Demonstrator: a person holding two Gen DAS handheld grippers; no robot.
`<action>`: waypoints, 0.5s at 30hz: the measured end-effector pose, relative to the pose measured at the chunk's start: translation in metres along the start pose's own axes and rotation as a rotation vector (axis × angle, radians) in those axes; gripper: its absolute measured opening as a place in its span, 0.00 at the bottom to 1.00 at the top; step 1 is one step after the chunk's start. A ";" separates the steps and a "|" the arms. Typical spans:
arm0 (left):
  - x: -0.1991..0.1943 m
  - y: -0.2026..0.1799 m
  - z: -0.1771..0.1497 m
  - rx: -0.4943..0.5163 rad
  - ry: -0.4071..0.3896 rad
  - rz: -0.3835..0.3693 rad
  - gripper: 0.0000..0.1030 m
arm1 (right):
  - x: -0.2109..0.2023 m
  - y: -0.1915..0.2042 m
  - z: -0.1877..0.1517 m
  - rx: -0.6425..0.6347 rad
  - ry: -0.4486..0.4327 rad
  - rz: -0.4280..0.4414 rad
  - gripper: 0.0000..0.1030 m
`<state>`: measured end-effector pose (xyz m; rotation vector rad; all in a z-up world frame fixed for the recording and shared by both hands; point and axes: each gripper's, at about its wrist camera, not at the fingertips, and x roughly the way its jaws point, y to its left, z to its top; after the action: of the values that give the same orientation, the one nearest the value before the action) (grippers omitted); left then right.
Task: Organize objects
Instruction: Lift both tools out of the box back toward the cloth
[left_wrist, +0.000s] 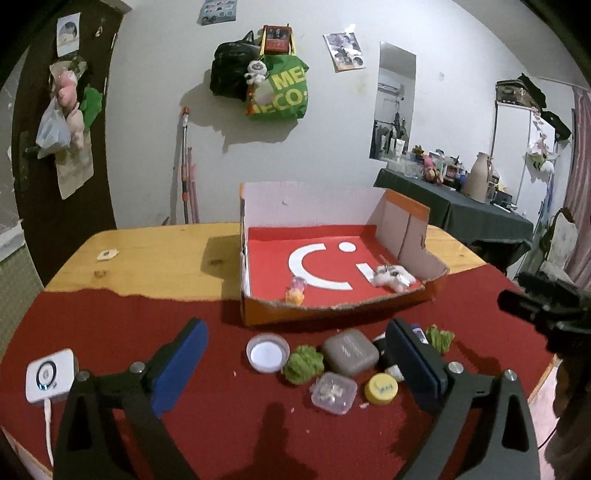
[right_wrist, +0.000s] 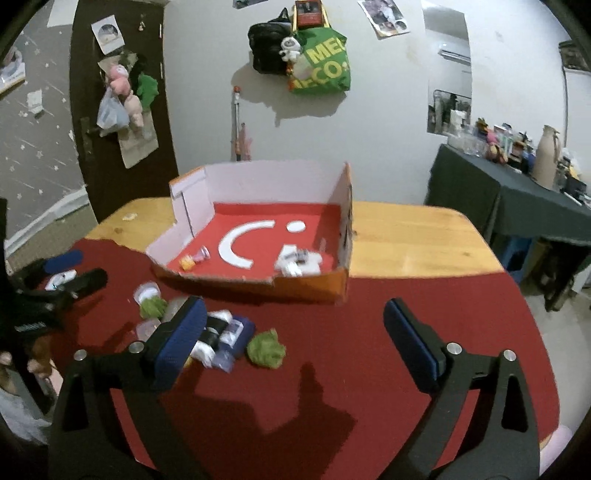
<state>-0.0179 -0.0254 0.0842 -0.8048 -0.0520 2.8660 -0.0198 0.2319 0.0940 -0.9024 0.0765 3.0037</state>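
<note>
An orange cardboard box (left_wrist: 332, 312) with a red floor stands on the red cloth. In it lie a white plush toy (left_wrist: 391, 277) and a small pink and yellow figure (left_wrist: 296, 290). In front of it my left gripper (left_wrist: 297, 326) is open above a cluster: a white lid (left_wrist: 267, 352), a green fuzzy ball (left_wrist: 303, 363), a grey case (left_wrist: 350, 352), a clear small box (left_wrist: 334, 392) and a yellow cap (left_wrist: 381, 387). My right gripper (right_wrist: 295, 304) is open too, nothing between its pads; a second green ball (right_wrist: 266, 349) and small bottles (right_wrist: 221, 332) lie near its left finger.
A white device (left_wrist: 50, 380) with a cable sits at the cloth's left edge. Bare wooden tabletop (left_wrist: 147, 258) lies beside and behind the box. A dark-draped side table (left_wrist: 461, 210) full of items stands at the right. Bags (left_wrist: 277, 88) hang on the wall.
</note>
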 end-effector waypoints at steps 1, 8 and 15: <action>0.000 0.000 -0.003 -0.008 0.006 -0.003 0.96 | 0.003 0.000 -0.005 0.004 0.005 -0.005 0.95; 0.017 0.002 -0.030 -0.060 0.092 -0.027 0.96 | 0.019 0.008 -0.030 -0.007 0.043 -0.032 0.95; 0.033 0.005 -0.048 -0.088 0.167 -0.050 0.96 | 0.034 0.007 -0.045 0.013 0.096 -0.023 0.95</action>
<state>-0.0214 -0.0251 0.0260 -1.0414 -0.1761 2.7555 -0.0236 0.2223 0.0376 -1.0380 0.0846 2.9342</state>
